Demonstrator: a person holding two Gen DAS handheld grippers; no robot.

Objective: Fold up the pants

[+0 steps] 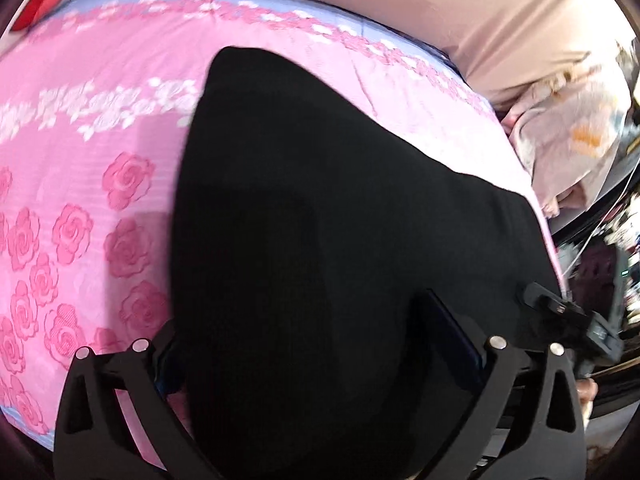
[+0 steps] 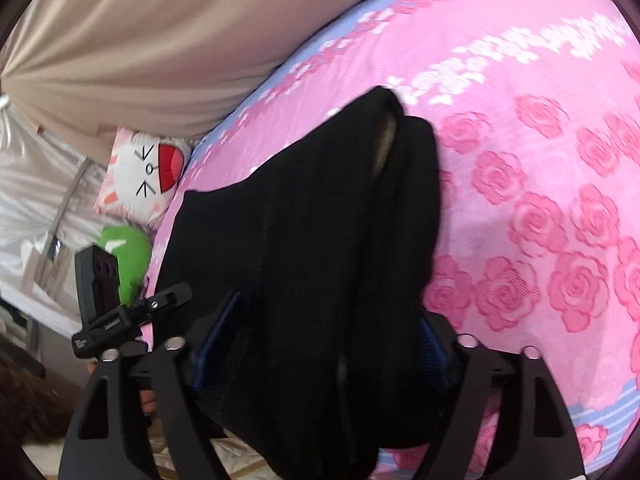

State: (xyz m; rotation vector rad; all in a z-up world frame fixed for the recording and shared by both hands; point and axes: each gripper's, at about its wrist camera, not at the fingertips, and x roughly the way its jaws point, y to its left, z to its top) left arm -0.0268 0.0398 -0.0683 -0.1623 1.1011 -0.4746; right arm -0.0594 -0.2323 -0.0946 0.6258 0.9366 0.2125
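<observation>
Bed: you are over a pink bedspread (image 1: 80,152) printed with roses, with a pale blue band along its edge (both views are motion-blurred).
Backdrop: a beige curtain (image 1: 460,12) fills the upper right of the left wrist view.

Left wrist view
Pants: the black pants (image 1: 320,220) cover the middle and lower part of the frame, one tapered end reaching toward the upper centre, the fabric running down between your fingers.
Left gripper: your left gripper (image 1: 320,344) stands wide, one finger at lower left, the other at lower right, with the black cloth filling the gap; whether the pads press on it cannot be told.
Right side: a pale printed cloth (image 1: 568,128) lies bunched at the right edge of the bed.

Right wrist view
Pants: the pants (image 2: 312,240) lie in a long fold from the upper centre down to the bottom, doubled in layers near the top.
Right gripper: your right gripper (image 2: 320,340) is also spread wide, blue pads (image 2: 216,332) visible on either side of the fabric; a grip cannot be confirmed.
Left side: a white cartoon-face pillow (image 2: 148,168) and a green plush (image 2: 128,256) sit at the left edge of the bed.
Curtain: the beige curtain (image 2: 140,40) hangs across the upper left.
</observation>
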